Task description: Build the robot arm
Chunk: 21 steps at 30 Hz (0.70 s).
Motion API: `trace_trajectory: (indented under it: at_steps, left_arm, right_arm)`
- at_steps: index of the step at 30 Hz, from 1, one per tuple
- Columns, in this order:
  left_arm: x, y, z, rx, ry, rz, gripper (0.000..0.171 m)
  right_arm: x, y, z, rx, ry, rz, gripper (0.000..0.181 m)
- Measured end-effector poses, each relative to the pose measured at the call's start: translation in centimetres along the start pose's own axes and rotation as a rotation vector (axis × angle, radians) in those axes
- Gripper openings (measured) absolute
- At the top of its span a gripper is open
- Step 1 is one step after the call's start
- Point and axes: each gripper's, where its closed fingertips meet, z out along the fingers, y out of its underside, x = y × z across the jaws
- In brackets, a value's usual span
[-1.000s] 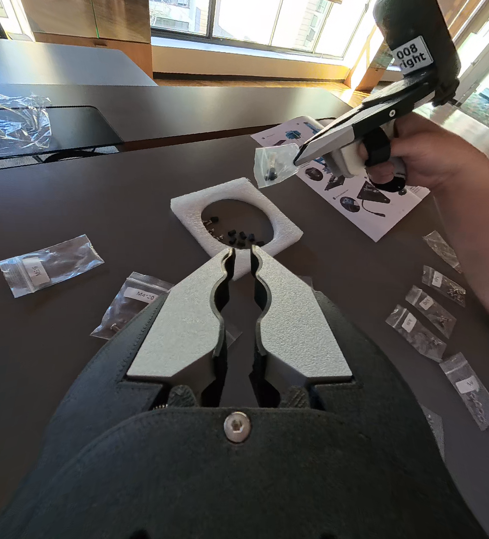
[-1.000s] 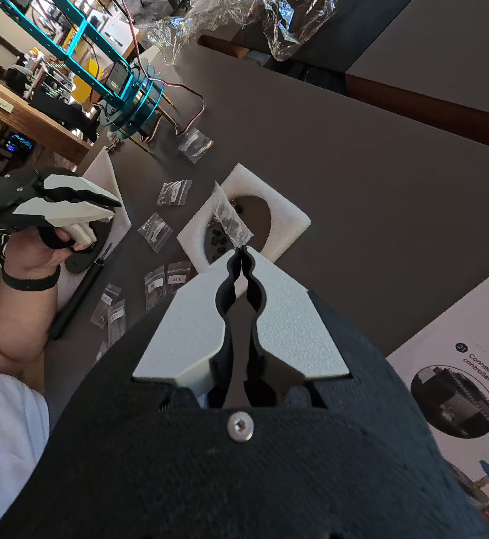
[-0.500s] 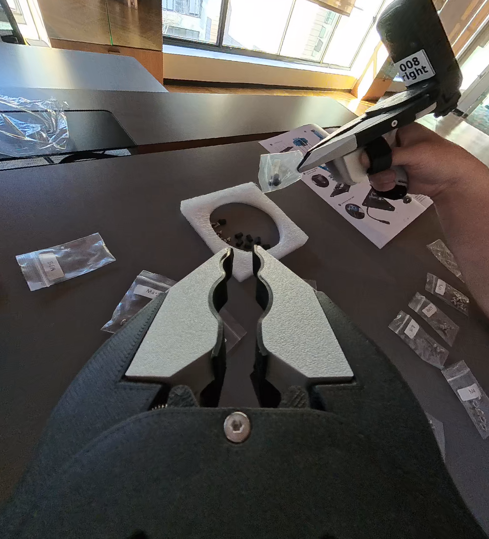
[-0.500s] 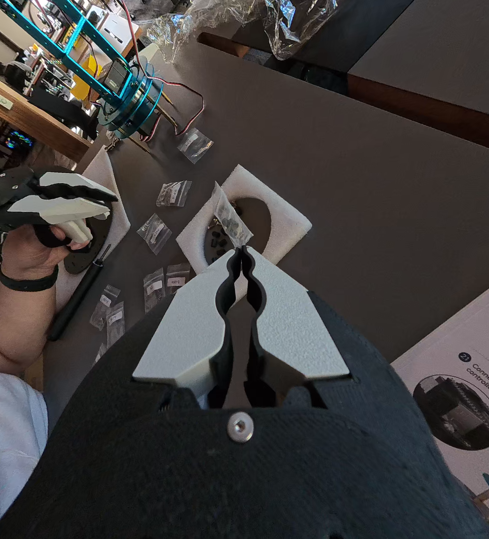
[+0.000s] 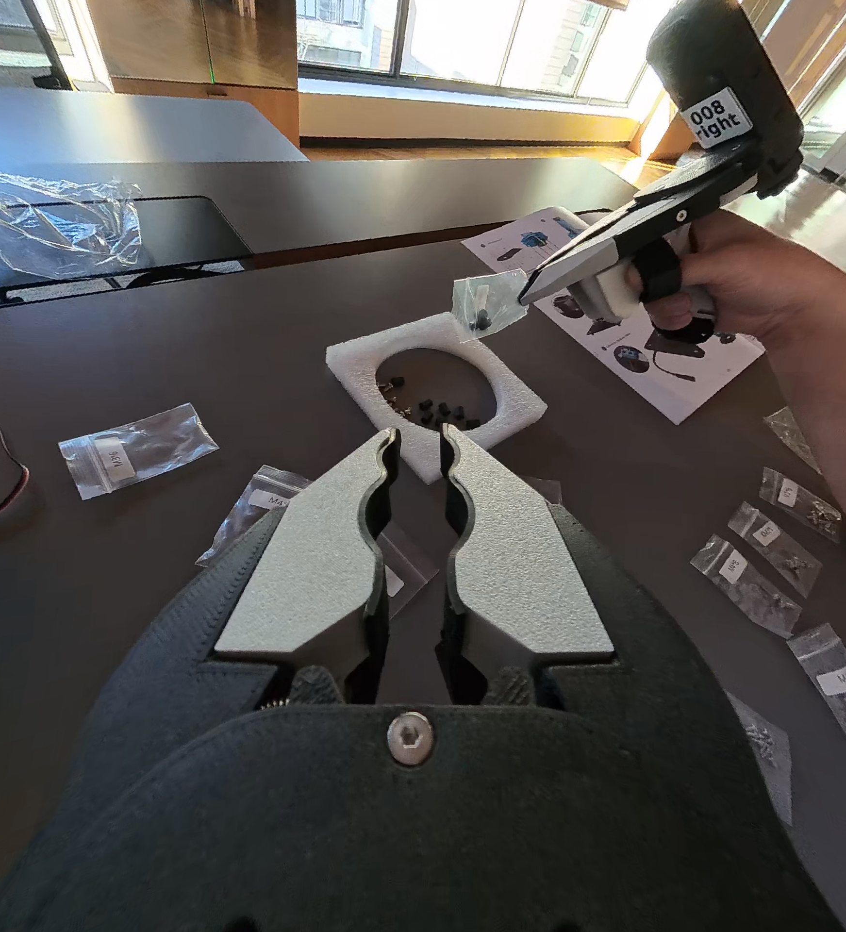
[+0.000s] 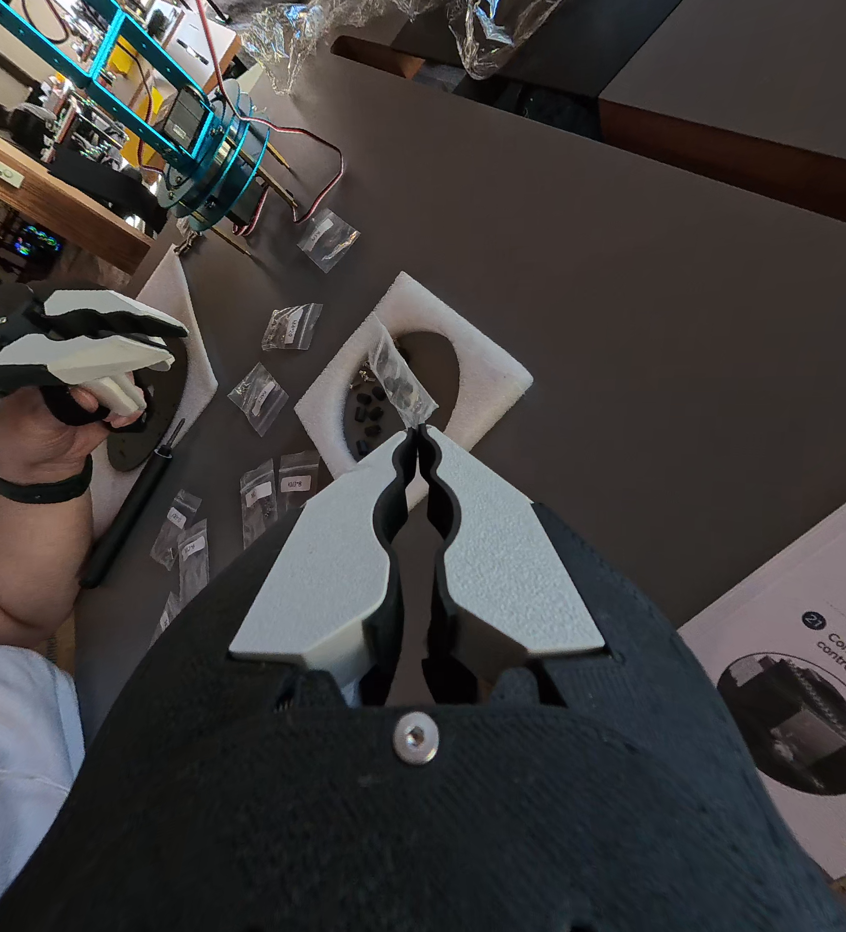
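**Mostly dark brown, white and black**

The table (image 5: pixel 259 353) is dark brown. The foam square (image 5: pixel 506 388) is white, with tiny black bits (image 5: pixel 441 408) in its round hole. Both tongs (image 5: pixel 418 439) (image 6: pixel 416 428) have pale grey fingers on black bodies. The baggie (image 5: pixel 486 307) is clear, the metal frame (image 6: pixel 123 106) bright teal, the wristband (image 6: pixel 40 486) black.

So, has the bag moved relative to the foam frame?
No. In the right wrist view the clear bag, pinched in the right gripper, hangs over the same side of the foam frame opening as before.

Both wrist views look down, from opposite sides, at the foam frame (image 5: pixel 436 388).
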Motion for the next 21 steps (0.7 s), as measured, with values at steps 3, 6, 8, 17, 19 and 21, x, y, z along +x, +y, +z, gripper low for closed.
trace_trajectory:
  at_steps: [3, 6, 8, 17, 19, 21]
  left_arm:
    - [-0.1, 0.2, 0.1, -0.007, -0.001, -0.005, 0.014]
    - [0.0, 0.2, 0.2, -0.007, 0.004, -0.008, 0.014]
    - [0.0, 0.2, 0.2, -0.008, 0.005, -0.006, 0.014]
    - [0.1, 0.2, 0.2, -0.005, 0.006, -0.008, 0.014]
    - [0.1, 0.1, 0.2, -0.003, 0.007, -0.007, 0.014]
    - [0.1, 0.1, 0.2, -0.004, 0.006, -0.006, 0.014]
  right_arm:
    - [0.1, 0.1, 0.1, -0.005, 0.002, -0.001, 0.0]
    - [0.1, 0.1, 0.1, -0.009, 0.002, -0.004, 0.0]
    - [0.2, 0.2, 0.1, -0.015, 0.011, -0.009, 0.0]
    - [-0.4, 0.8, 0.4, -0.065, 0.017, -0.044, 0.0]
    - [-0.5, 0.7, 0.5, -0.065, 0.024, -0.05, 0.0]
    - [-0.8, 1.1, 0.6, -0.089, 0.008, -0.051, 0.0]
